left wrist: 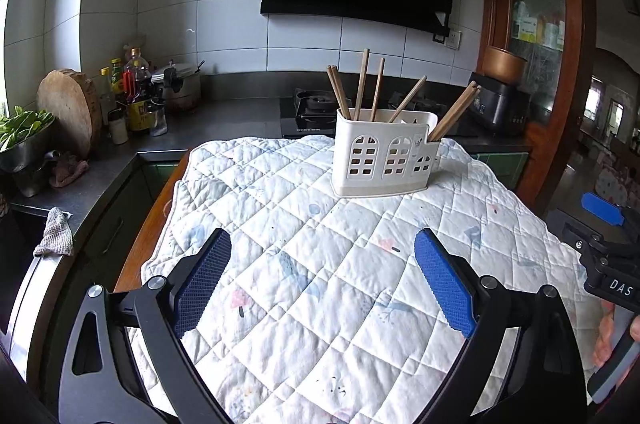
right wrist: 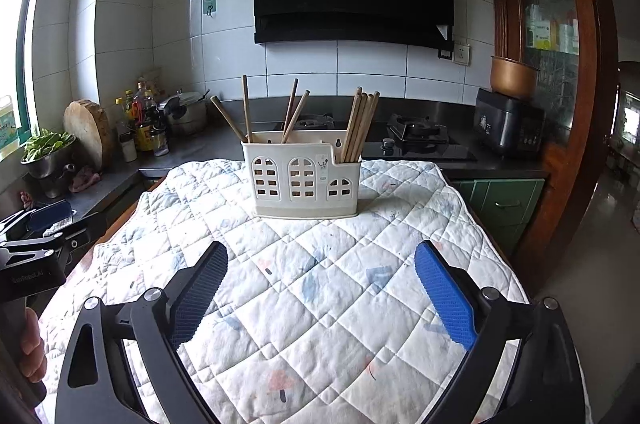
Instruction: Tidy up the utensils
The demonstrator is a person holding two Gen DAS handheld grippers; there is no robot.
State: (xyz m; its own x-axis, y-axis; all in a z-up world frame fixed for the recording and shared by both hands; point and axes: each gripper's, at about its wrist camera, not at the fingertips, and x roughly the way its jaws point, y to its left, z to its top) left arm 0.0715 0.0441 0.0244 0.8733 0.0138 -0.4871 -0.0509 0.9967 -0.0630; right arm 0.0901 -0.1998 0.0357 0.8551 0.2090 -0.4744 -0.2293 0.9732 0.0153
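A cream utensil holder (left wrist: 384, 154) with window-shaped cut-outs stands upright at the far end of a quilted cloth (left wrist: 320, 284). Several wooden chopsticks (left wrist: 362, 84) stick out of its large compartment, and a bundle (left wrist: 454, 114) leans out of the small right compartment. In the right wrist view the holder (right wrist: 302, 180) stands straight ahead with the bundle (right wrist: 360, 124) upright. My left gripper (left wrist: 322, 244) is open and empty above the cloth. My right gripper (right wrist: 322, 256) is open and empty too. Each gripper shows at the edge of the other's view, the right one (left wrist: 604, 224) and the left one (right wrist: 40, 228).
A dark counter runs behind and to the left with bottles (left wrist: 138, 92), a pot (left wrist: 180, 84), a round wooden board (left wrist: 70, 108) and a bowl of greens (left wrist: 22, 140). A gas hob (right wrist: 416, 134) and a black cooker (right wrist: 506, 122) sit at the back right, beside a wooden cabinet (right wrist: 560, 24).
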